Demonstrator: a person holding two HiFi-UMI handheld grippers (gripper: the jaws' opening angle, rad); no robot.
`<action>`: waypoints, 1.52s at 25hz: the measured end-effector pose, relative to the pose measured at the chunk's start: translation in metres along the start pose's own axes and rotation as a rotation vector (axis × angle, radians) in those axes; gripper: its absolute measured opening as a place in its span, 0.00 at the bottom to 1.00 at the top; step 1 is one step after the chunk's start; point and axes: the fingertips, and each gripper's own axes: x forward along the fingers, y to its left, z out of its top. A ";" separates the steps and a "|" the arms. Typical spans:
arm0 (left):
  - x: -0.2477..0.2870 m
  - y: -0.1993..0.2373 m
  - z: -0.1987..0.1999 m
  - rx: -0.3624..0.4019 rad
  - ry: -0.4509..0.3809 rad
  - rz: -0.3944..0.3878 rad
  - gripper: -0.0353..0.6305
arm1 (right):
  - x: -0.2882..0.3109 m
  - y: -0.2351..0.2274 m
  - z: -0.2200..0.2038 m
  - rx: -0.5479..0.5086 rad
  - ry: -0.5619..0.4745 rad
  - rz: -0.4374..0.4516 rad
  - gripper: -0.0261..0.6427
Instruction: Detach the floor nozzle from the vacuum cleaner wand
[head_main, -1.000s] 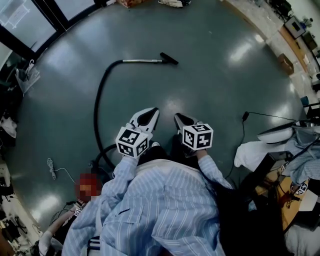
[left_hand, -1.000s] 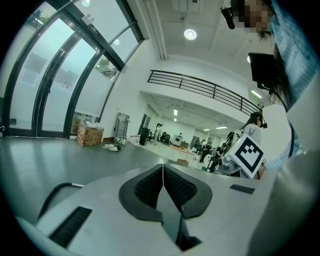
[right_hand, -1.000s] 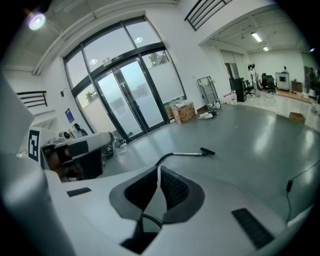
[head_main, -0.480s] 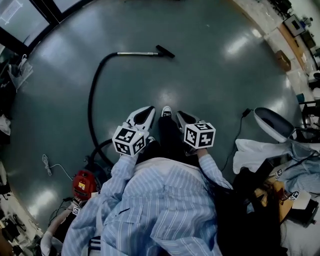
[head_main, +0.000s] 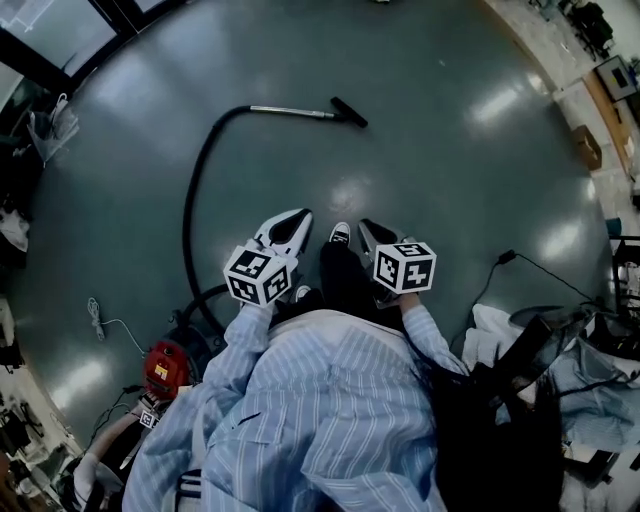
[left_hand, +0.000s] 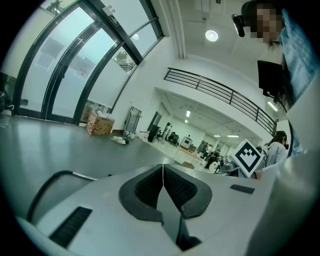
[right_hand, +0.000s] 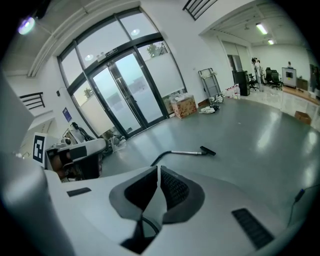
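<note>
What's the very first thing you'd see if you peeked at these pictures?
Probably the long black hose curling across the shiny grey floor. It ends in a silver metal wand with a black floor nozzle at the far end. Nearer, a person in a pale blue striped shirt holds out the white left gripper and white right gripper, both shut and empty, side by side above the floor.

Open floor (head_main: 450, 180) stretches from the person's shoe (head_main: 340, 234) to the wand (head_main: 292, 111). The hose (head_main: 190, 210) curves down the left to the red vacuum (head_main: 165, 368); a cable (head_main: 507, 257) crosses the right.
</note>
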 end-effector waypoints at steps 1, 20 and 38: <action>0.010 0.004 0.006 0.000 0.003 0.005 0.06 | 0.005 -0.007 0.011 -0.005 0.002 0.006 0.07; 0.166 0.039 0.080 0.054 0.023 0.097 0.06 | 0.079 -0.123 0.147 -0.018 0.027 0.113 0.07; 0.246 0.142 0.121 0.009 0.082 0.039 0.06 | 0.165 -0.156 0.200 0.039 0.089 0.026 0.07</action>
